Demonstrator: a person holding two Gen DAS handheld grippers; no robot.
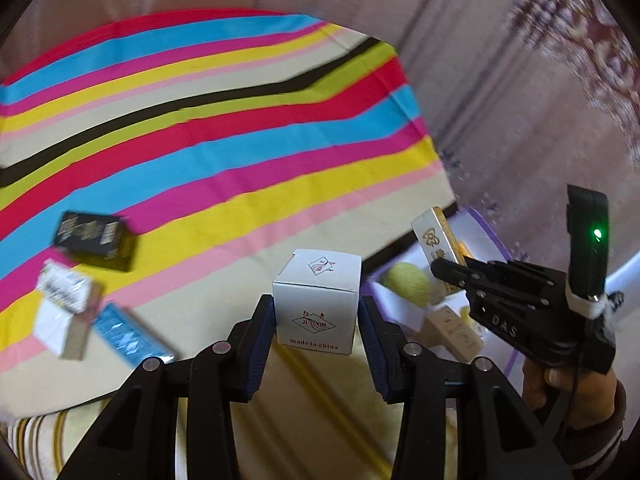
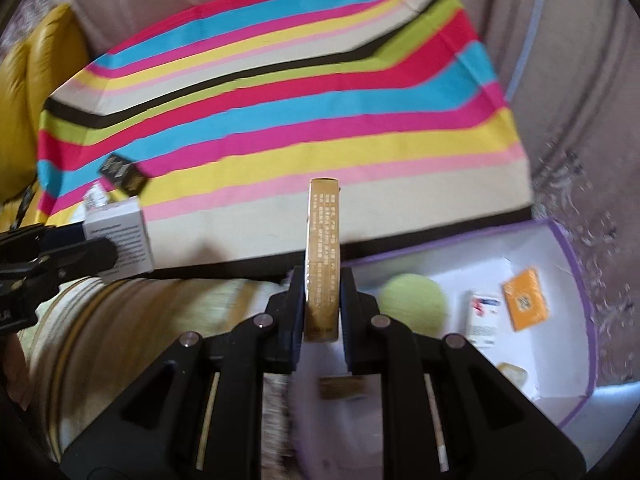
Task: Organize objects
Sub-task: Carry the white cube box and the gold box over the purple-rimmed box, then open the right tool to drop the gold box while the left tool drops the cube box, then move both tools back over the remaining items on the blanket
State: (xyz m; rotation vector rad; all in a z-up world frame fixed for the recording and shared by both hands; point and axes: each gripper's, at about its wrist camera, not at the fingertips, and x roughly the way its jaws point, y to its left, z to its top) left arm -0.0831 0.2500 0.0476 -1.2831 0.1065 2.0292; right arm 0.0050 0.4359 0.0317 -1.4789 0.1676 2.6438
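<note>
My left gripper (image 1: 317,320) is shut on a small white cube box (image 1: 318,304) printed "made in china", held above the cloth's near edge. My right gripper (image 2: 322,304) is shut on a slim gold box (image 2: 322,256) standing on end; the same gold box (image 1: 436,240) and the right gripper (image 1: 444,268) show at the right of the left wrist view. In the right wrist view the left gripper (image 2: 96,252) holds the white box (image 2: 120,236) at the left. A white, purple-rimmed bin (image 2: 576,280) lies at the lower right under the gold box.
A striped cloth (image 1: 240,128) carries a black box (image 1: 94,246), a white box (image 1: 64,308) and a blue packet (image 1: 128,338) at the left. The bin holds a green ball (image 2: 412,304), an orange pack (image 2: 526,304) and a small white box (image 2: 484,316). A yellow cushion (image 2: 36,80) sits far left.
</note>
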